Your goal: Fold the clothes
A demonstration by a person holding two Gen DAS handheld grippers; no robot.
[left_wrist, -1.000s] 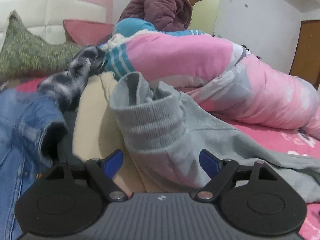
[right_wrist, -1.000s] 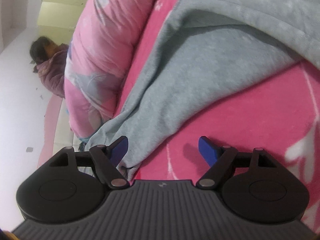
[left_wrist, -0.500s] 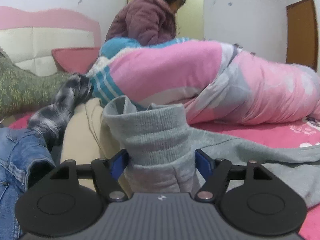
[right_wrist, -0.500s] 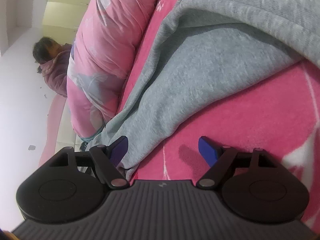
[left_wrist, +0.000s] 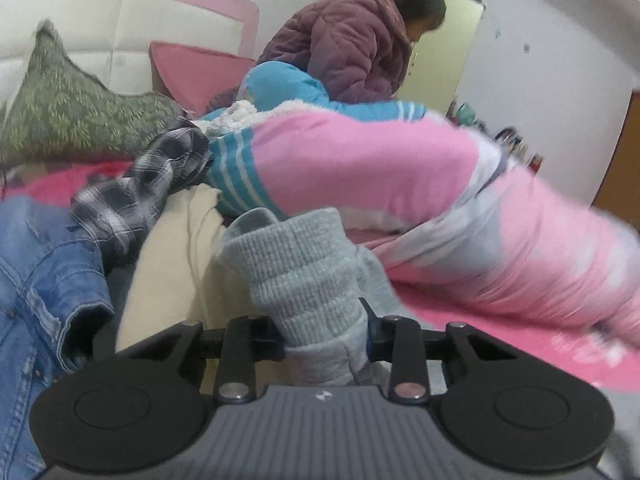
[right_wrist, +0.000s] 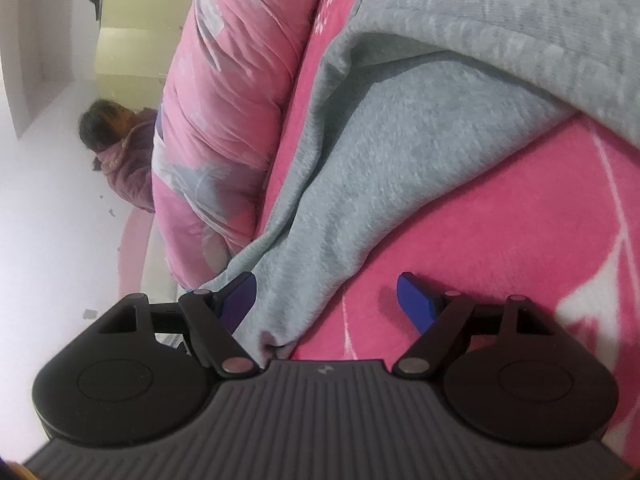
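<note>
Left claw (left_wrist: 325, 334) closing on grey cuff (left_wrist: 296, 264).

Grey ribbed cuff (left_wrist: 296, 264), blue denim (left_wrist: 44, 280), black-and-white plaid shirt (left_wrist: 144, 184), pink quilt (left_wrist: 400, 168).

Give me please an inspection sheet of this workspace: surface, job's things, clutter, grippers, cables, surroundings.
Surface: bed with a pink flowered cover.
Job's things: grey garment spread on the bed; its ribbed cuff stands up between the left gripper's fingers.
Clutter: denim, plaid shirt, cream cloth, rolled pink quilt, green pillow.
Grippers: left gripper closing, pads pressing on the cuff; right gripper open, the garment's edge beside one finger, not pinched.
Cables: nothing seen.
Surroundings: a person in a purple jacket behind the quilt, headboard, brown door.
</note>
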